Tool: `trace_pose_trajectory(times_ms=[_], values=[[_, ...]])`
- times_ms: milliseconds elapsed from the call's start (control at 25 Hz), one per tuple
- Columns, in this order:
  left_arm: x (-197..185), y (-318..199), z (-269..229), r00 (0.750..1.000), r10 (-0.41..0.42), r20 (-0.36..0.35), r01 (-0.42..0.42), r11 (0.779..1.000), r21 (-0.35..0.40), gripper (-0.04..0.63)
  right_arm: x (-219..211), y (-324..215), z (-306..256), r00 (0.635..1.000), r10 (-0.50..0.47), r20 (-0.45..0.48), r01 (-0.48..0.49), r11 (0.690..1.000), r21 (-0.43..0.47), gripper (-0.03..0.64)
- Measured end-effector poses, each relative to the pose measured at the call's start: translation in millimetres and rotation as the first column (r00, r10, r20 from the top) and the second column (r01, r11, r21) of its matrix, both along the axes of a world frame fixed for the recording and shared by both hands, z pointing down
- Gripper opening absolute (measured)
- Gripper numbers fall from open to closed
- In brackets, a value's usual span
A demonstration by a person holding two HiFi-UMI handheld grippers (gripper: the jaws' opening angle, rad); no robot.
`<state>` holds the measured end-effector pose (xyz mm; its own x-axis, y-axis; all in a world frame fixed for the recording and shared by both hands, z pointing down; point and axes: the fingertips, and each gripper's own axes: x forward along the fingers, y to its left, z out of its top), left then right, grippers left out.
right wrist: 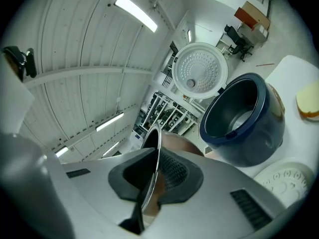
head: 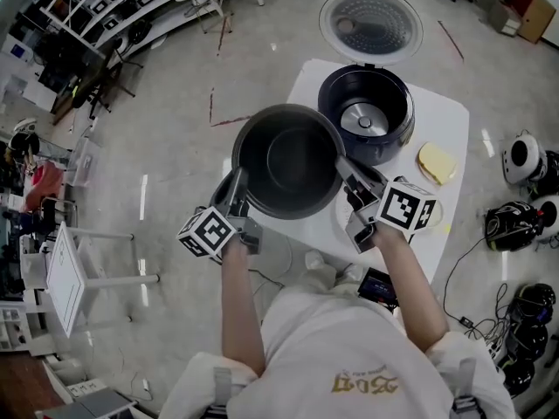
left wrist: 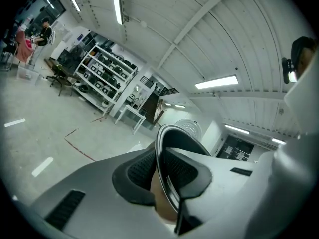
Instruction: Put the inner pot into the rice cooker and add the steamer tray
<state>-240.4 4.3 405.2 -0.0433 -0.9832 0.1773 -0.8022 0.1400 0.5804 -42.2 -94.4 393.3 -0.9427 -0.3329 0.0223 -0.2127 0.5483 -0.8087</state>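
The dark inner pot (head: 288,160) hangs in the air between my two grippers, in front of the rice cooker. My left gripper (head: 238,186) is shut on its left rim (left wrist: 172,133), and my right gripper (head: 349,175) is shut on its right rim (right wrist: 154,138). In each gripper view the thin rim runs between the black pads (left wrist: 137,173) (right wrist: 177,171). The dark blue rice cooker (head: 365,112) stands on the white table (head: 445,112) with its lid (head: 371,23) swung open and its well empty (right wrist: 239,116). A white perforated steamer tray (right wrist: 286,180) lies on the table beside the cooker.
A yellow sponge-like piece (head: 437,162) lies on the table right of the cooker. Helmets (head: 524,155) and cables sit on the floor at the right. Shelving (head: 131,7) stands at the far left, and a small white stand (head: 65,273) at the near left.
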Motion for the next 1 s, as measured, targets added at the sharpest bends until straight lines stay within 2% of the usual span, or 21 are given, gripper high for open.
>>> trace_pose_trajectory(times_ms=[480, 800, 1000], values=[[25.0, -70.4, -35.4, 0.990, 0.141, 0.009, -0.141, 0.988, 0.064, 0.077, 38.2, -41.8, -38.3, 0.990, 0.137, 0.036, -0.139, 0.988, 0.064, 0.040], [35.6, -134.9, -45.3, 0.968, 0.251, 0.003, -0.250, 0.965, 0.073, 0.077, 55.9, -83.3, -47.2, 0.968, 0.245, 0.049, -0.247, 0.967, 0.057, 0.040], [42.4, -174.3, -48.9, 0.947, 0.322, -0.002, -0.320, 0.944, 0.082, 0.077, 66.0, -106.0, -47.8, 0.949, 0.310, 0.065, -0.312, 0.949, 0.037, 0.041]])
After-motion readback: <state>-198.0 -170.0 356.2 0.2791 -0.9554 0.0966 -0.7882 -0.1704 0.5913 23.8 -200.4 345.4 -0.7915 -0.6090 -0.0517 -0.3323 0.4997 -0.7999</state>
